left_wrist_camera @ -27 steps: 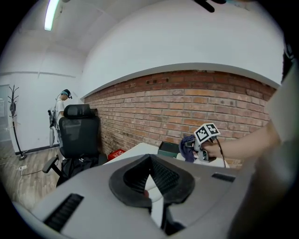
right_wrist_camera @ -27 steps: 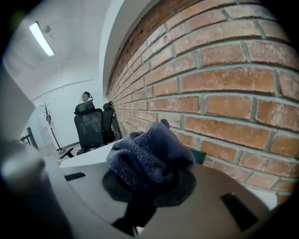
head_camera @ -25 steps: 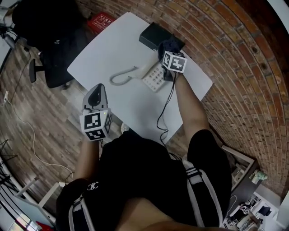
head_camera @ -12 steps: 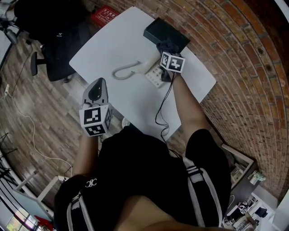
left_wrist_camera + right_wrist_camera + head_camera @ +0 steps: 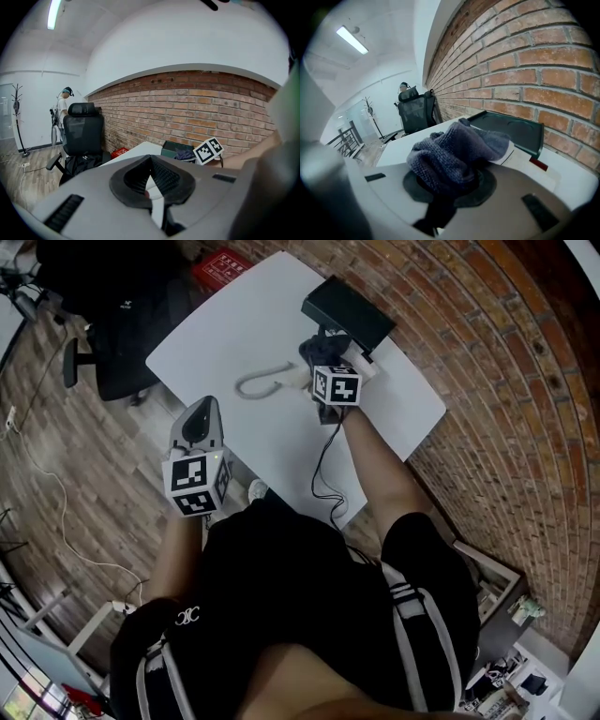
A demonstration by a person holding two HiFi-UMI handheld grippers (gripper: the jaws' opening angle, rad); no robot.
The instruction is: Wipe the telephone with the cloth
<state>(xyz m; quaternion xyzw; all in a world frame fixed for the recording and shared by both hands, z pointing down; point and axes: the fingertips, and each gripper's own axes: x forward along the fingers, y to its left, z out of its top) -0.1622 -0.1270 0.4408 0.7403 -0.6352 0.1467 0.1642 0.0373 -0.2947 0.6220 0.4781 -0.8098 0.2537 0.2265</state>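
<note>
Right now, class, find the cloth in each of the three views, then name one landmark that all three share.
Head view: the cloth is upper centre, at the tip of the right gripper.
Left gripper view: small, right of centre, left of the marker cube.
Right gripper view: centre, bunched between the jaws.
Shared landmark: the dark box by the brick wall, just behind the cloth.
</note>
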